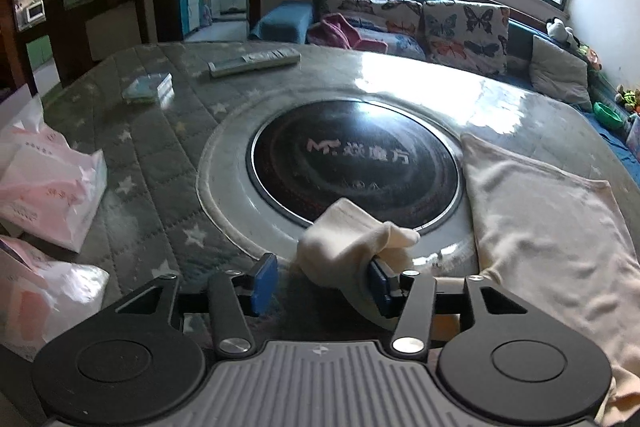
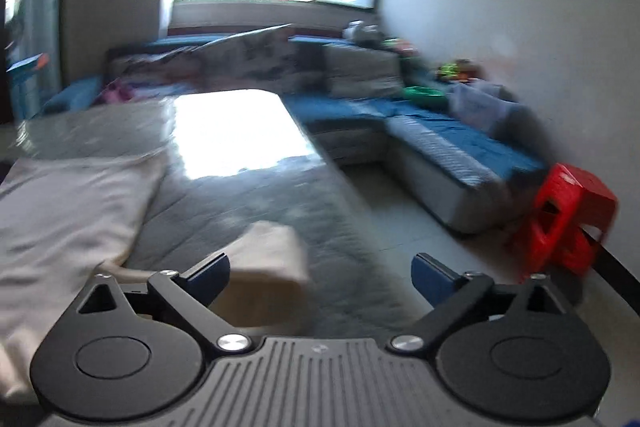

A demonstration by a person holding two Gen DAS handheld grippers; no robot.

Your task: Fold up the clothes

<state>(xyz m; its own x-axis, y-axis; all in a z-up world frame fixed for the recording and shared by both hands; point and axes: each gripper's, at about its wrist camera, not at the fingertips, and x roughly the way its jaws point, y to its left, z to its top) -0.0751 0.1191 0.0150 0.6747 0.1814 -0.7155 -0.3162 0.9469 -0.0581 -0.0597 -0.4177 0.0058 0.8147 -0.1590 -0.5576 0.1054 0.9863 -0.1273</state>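
Observation:
A cream garment lies spread on the table's right side in the left wrist view. One sleeve of it is bunched between and over the right finger of my left gripper, whose jaws stand wide apart. In the blurred right wrist view the same garment lies at the left, with a sleeve end just ahead of my right gripper. The right gripper is open and empty.
The table has a grey star-patterned cover and a round black induction plate. A remote, a small pack and pink tissue packs lie at the left. A blue sofa and a red stool stand right of the table.

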